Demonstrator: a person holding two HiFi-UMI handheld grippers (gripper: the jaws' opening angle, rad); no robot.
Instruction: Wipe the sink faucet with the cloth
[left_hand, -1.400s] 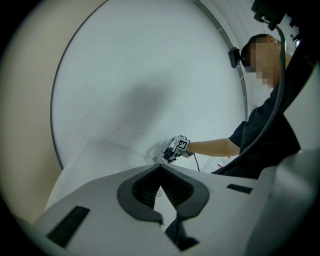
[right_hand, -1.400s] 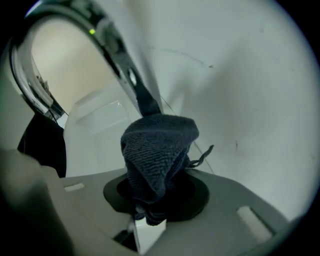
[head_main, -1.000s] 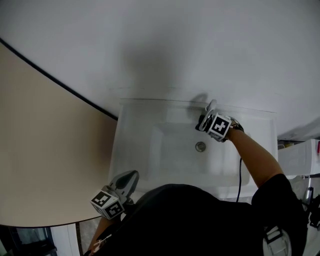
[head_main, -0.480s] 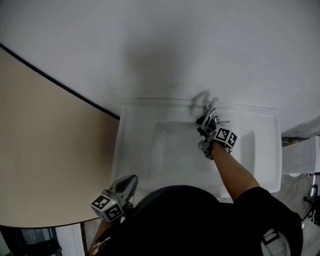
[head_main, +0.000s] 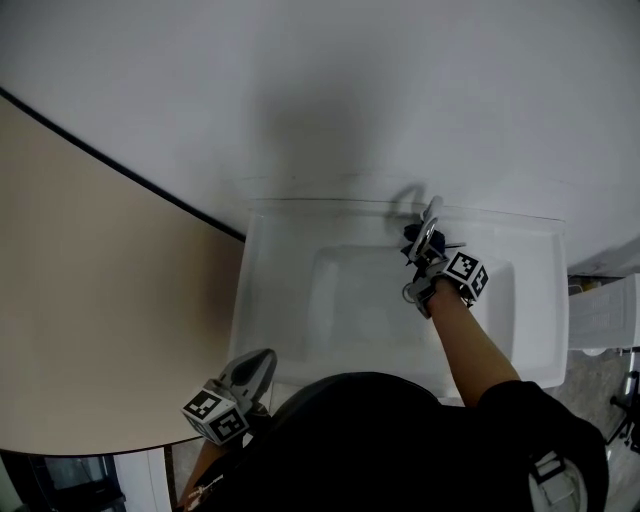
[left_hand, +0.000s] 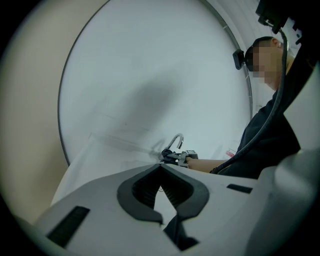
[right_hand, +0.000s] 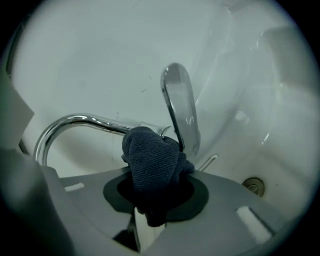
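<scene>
A chrome faucet (head_main: 430, 212) stands at the back rim of the white sink (head_main: 270, 300). My right gripper (head_main: 418, 243) is at the faucet's near side, shut on a bunched dark blue cloth (right_hand: 152, 162). The cloth presses against the base where the curved spout (right_hand: 75, 121) and the flat lever handle (right_hand: 181, 107) meet. The drain (right_hand: 253, 186) shows low on the right in the right gripper view. My left gripper (head_main: 258, 365) hangs by the sink's near left corner, jaws shut with nothing in them. In the left gripper view (left_hand: 161, 167) the faucet (left_hand: 176, 141) shows far off.
A beige surface (head_main: 90, 300) with a dark curved edge lies left of the sink. A pale wall (head_main: 350, 90) rises behind it. A white ribbed bin (head_main: 605, 310) sits at the right. My dark-clothed torso (head_main: 380, 450) fills the bottom.
The right hand has swung round the faucet: its marker cube moved toward the near right while the cloth stayed at the faucet. The left gripper has not moved.
</scene>
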